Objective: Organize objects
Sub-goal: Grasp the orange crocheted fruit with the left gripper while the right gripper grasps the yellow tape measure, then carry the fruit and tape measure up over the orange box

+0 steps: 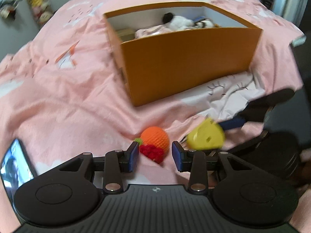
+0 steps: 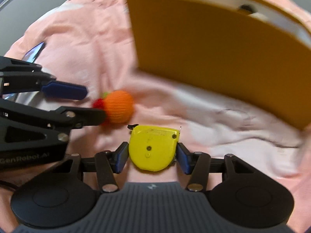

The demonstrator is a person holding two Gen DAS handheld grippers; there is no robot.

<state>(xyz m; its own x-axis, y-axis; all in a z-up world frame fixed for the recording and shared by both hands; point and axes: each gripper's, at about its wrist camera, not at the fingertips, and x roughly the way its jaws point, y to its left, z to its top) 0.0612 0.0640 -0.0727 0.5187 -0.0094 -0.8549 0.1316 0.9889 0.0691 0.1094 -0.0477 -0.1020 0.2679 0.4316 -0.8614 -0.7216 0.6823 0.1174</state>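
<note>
A crocheted orange and red toy [image 1: 154, 145] lies on the pink bedspread [image 1: 68, 97]. It sits at the tips of my left gripper [image 1: 155, 156], which is open, and its pads stand just clear of the toy on either side. The right wrist view shows the same toy [image 2: 118, 106] in front of the left gripper [image 2: 95, 103]. My right gripper [image 2: 152, 155] is shut on a yellow tape measure [image 2: 153, 147], one pad on each flank, low over the bed. In the left wrist view the tape measure [image 1: 206, 137] is blurred, with a blue right finger [image 1: 231, 123] behind it.
An open orange box [image 1: 184, 58] stands on the bed beyond both grippers, holding a black and white plush [image 1: 178, 22] and pink items. In the right wrist view its wall [image 2: 213, 48] rises close ahead. A phone [image 1: 13, 165] lies at the left.
</note>
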